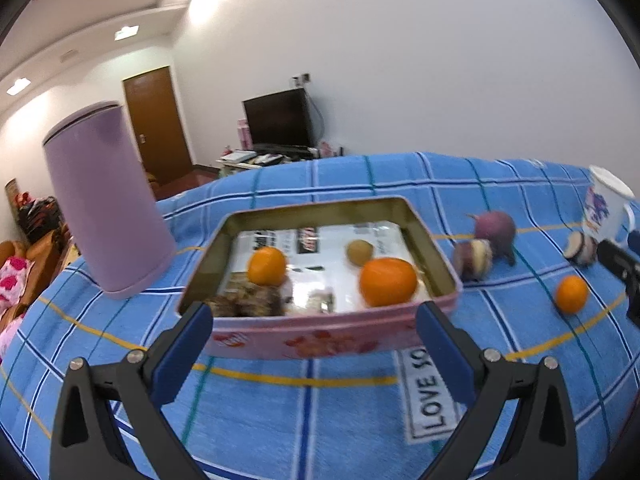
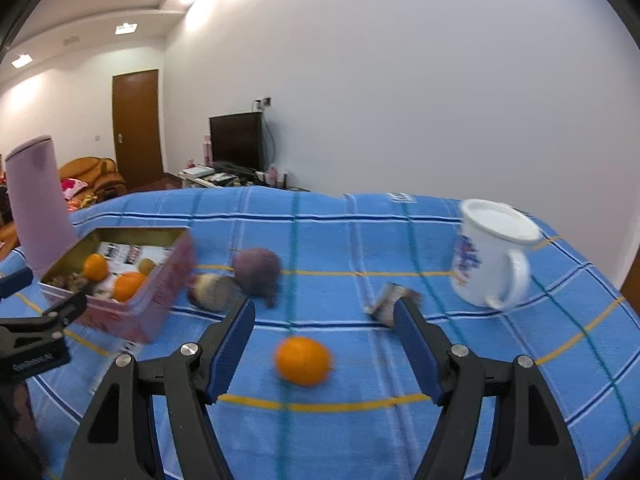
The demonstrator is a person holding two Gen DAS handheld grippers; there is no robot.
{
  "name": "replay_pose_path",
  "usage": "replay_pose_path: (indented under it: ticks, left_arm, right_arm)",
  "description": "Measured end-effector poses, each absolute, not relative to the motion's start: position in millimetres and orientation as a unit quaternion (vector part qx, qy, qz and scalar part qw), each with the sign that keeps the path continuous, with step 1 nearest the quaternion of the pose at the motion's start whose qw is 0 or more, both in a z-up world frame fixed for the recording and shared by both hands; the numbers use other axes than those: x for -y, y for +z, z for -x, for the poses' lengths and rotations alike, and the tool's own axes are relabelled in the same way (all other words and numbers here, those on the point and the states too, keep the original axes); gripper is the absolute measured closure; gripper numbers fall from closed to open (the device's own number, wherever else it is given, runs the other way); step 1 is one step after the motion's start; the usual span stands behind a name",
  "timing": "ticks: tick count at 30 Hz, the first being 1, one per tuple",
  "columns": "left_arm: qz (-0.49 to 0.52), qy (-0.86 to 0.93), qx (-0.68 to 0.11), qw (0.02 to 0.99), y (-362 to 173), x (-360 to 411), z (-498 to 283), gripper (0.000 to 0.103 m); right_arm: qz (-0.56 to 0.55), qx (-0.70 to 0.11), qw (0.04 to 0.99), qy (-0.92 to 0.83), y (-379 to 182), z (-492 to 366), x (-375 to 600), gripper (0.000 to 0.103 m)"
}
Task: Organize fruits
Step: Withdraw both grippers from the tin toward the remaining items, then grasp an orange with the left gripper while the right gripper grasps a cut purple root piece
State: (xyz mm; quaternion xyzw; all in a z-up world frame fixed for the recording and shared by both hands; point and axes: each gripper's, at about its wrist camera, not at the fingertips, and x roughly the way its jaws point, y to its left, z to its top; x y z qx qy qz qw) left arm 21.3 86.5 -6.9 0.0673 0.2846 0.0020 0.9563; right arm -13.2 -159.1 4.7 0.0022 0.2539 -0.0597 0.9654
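A pink tin box (image 1: 320,336) holds two oranges (image 1: 386,282) (image 1: 267,266), a small brown fruit (image 1: 359,252) and dark scaly fruits (image 1: 244,300). My left gripper (image 1: 314,320) is open, its jaws spread just in front of the tin's near wall. My right gripper (image 2: 324,316) is open above the cloth, with a loose orange (image 2: 303,360) lying between its fingers. A whole purple fruit (image 2: 257,270), an opened one (image 2: 214,292) and a peel piece (image 2: 386,300) lie beyond it. The tin also shows in the right wrist view (image 2: 132,312).
A tall lilac canister (image 1: 106,204) stands left of the tin. A white printed mug (image 2: 486,256) stands at the right. A blue checked cloth (image 2: 360,232) covers the table. A television, door and sofa are far behind.
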Motion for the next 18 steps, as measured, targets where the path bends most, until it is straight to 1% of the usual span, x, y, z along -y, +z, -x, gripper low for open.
replay_pose_path:
  ticks: [10, 13, 16, 18]
  left_arm:
    - [-0.126, -0.094, -0.298, 0.942, -6, -18, -5, 0.000]
    - [-0.121, -0.132, -0.306, 0.935, 0, 7, -5, 0.000]
    - [-0.094, -0.181, -0.321, 0.925, 7, 34, -12, 0.000]
    - [-0.087, -0.200, -0.328, 0.919, 7, 54, -18, 0.002]
  right_arm:
    - [-0.048, -0.296, 0.947, -0.116, -4, 24, 242, 0.030]
    - [-0.069, -0.294, 0.946, -0.119, -6, 28, 253, 0.030]
    - [-0.081, -0.283, 0.947, -0.127, -5, 32, 258, 0.030]
    - [-0.091, -0.272, 0.949, -0.135, -3, 37, 261, 0.030]
